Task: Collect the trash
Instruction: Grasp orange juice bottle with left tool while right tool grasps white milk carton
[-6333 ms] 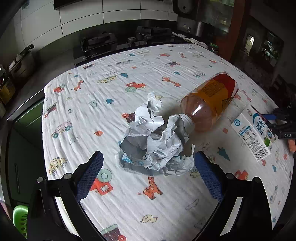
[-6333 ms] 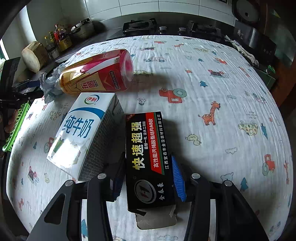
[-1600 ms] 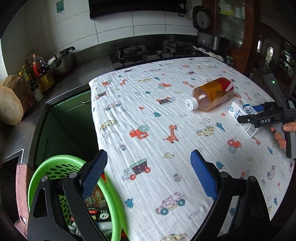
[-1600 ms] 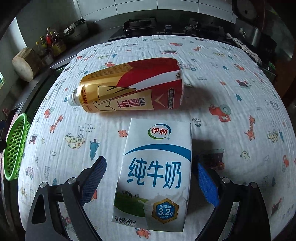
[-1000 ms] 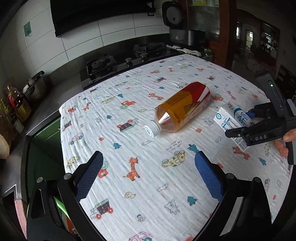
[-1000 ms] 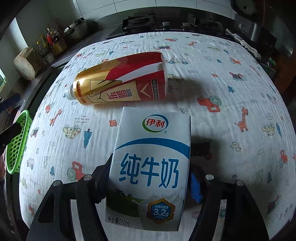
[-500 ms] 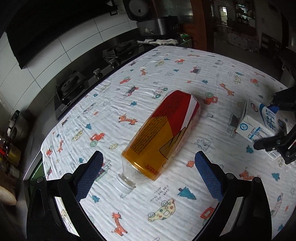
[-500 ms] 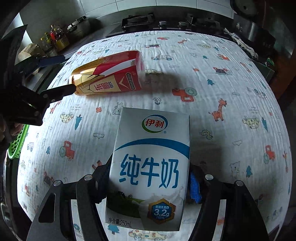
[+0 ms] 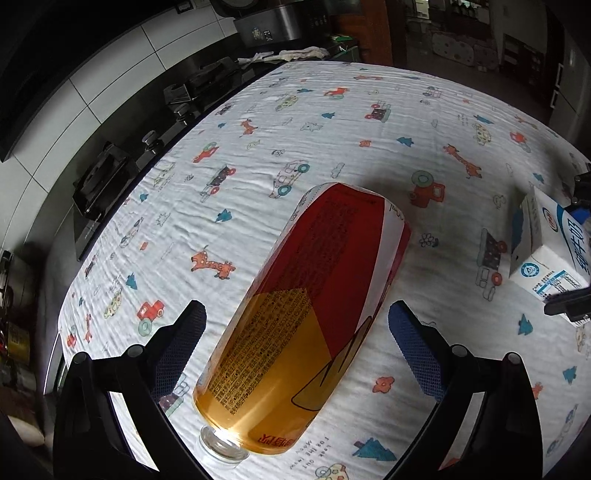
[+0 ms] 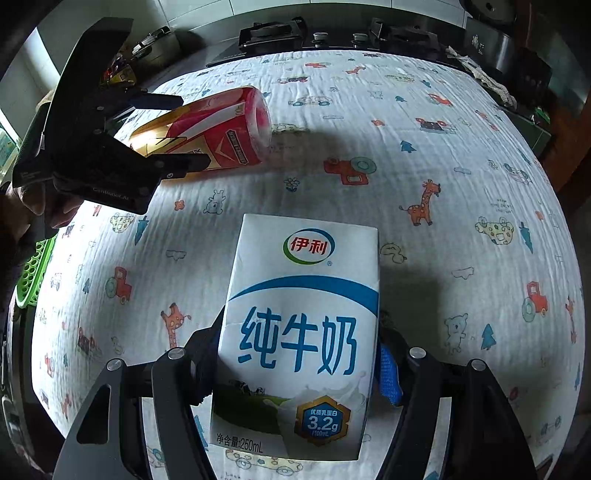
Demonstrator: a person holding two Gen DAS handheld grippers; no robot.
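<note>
Printed cloth (image 9: 332,122) lies open beyond bottle (image 9: 306,325), carton (image 10: 299,332).

I see a cartoon-print tablecloth (image 9: 332,122); gas stove (image 10: 332,35) behind it; white tiled wall (image 9: 110,74).

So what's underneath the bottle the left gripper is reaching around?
The bottle lies on its side directly on the cartoon-print cloth, between the open left gripper pads. The cloth hides whatever surface is below, and the patch under the bottle itself is covered.
</note>
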